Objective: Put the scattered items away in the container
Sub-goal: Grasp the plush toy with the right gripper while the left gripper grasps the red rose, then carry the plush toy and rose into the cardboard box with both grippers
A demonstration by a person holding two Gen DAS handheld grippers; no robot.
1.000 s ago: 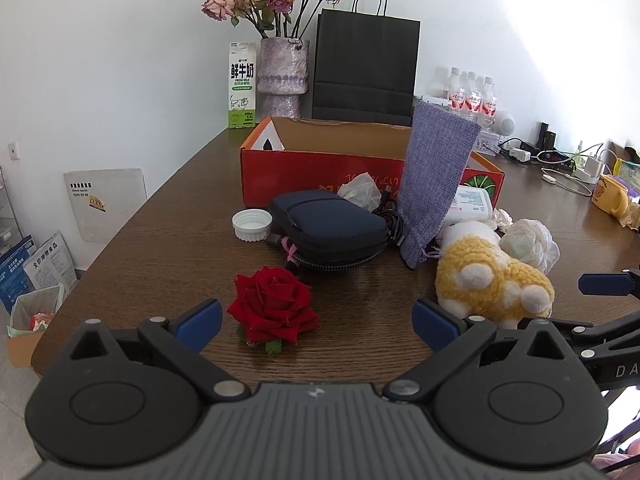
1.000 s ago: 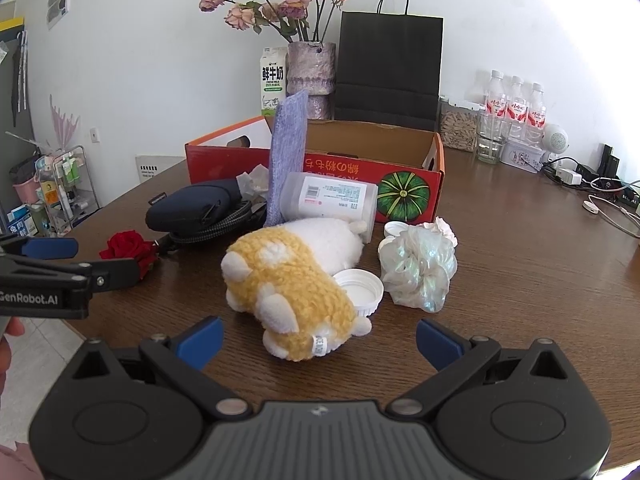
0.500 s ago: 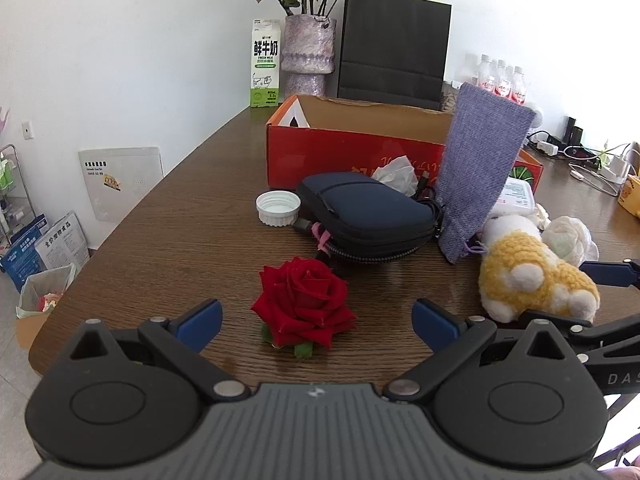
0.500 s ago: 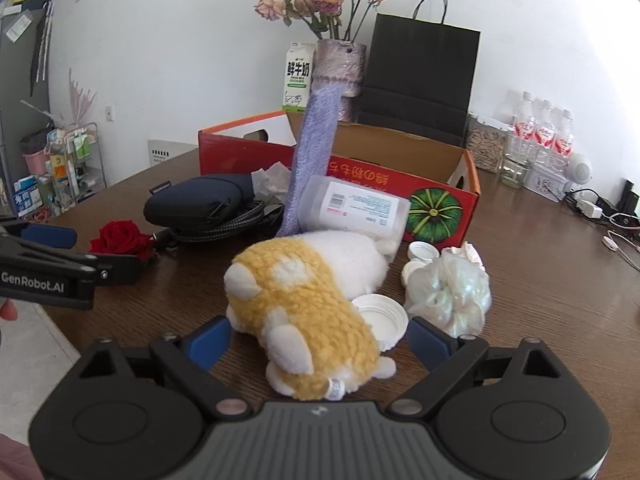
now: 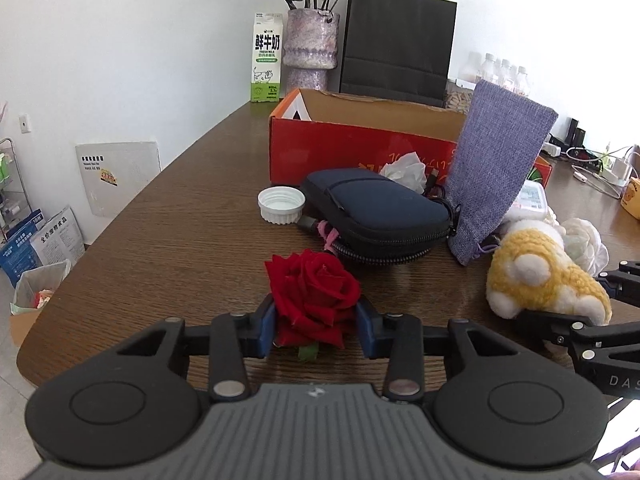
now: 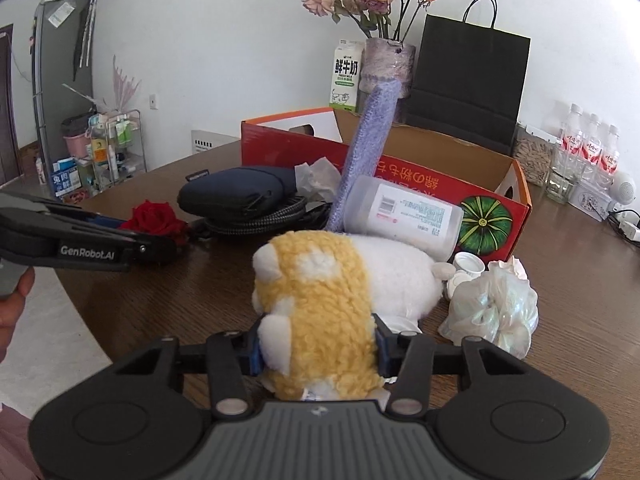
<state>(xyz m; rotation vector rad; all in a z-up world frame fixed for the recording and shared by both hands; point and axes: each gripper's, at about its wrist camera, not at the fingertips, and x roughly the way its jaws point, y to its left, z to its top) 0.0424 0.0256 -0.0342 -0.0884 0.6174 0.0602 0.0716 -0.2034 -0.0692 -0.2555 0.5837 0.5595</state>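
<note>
Wood-grain table [image 5: 168,240], left tool [image 5: 316,330] pinching velvety rose [image 5: 312,292]

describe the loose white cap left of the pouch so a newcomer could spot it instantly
Start at the open red cardboard box on the brown wooden table. In front of its left corner lies a dark navy zippered pouch; the white ribbed plastic cap sits just left of it, open side up. It is the only round, rigid white piece there.

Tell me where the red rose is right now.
In the left wrist view the red rose sits low at centre on the table, between the fingers of the left gripper, just in front of the dark blue pouch.
</note>
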